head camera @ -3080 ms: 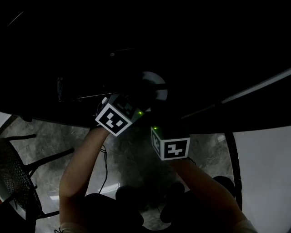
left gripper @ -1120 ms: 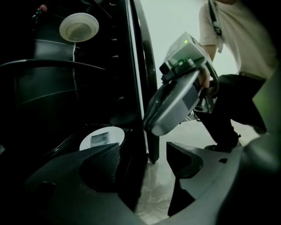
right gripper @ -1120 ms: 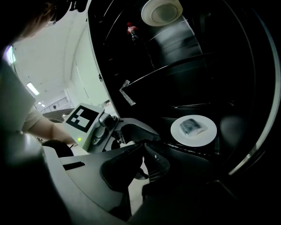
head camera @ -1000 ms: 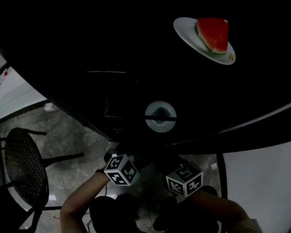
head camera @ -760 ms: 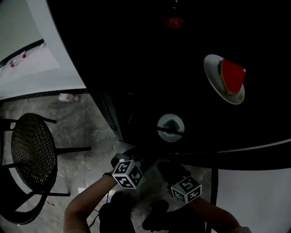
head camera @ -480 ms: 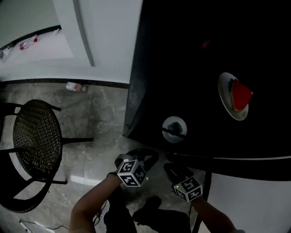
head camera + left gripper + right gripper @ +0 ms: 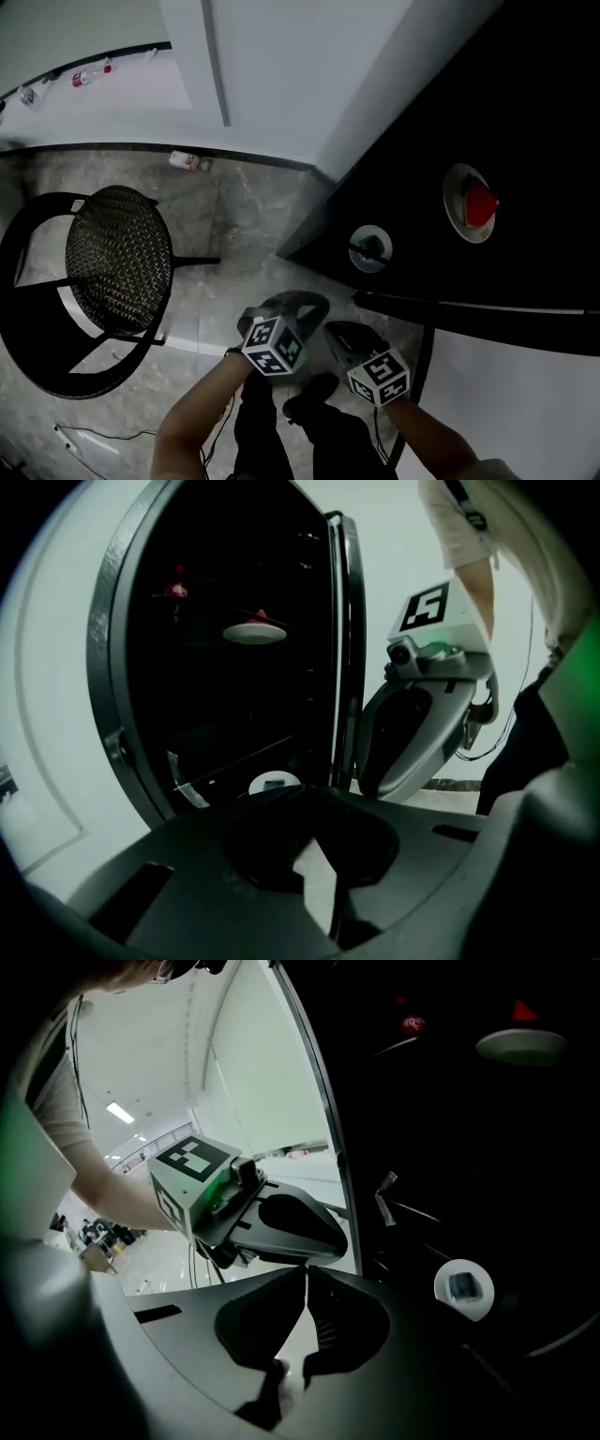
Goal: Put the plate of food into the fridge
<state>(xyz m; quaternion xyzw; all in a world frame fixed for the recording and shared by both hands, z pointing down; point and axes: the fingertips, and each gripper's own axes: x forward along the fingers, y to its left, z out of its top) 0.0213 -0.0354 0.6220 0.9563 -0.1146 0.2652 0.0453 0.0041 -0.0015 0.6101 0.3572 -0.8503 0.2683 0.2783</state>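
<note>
A white plate with a red watermelon wedge stands on a shelf inside the dark open fridge, at the right of the head view. The left gripper view shows the plate from the side, and the right gripper view shows the plate at the top right. Both grippers hang low in front of the fridge, apart from the plate. My left gripper is shut and holds nothing; its jaws meet. My right gripper is shut too, with nothing held.
A small white dish with a dark thing on it lies lower in the fridge. A black mesh chair stands on the marble floor at left. A bottle lies by the white wall. A white panel shows at bottom right.
The head view has swung left, so the floor and chair now fill the left. The plate stays on its shelf. Both grippers have drawn back from the fridge.
</note>
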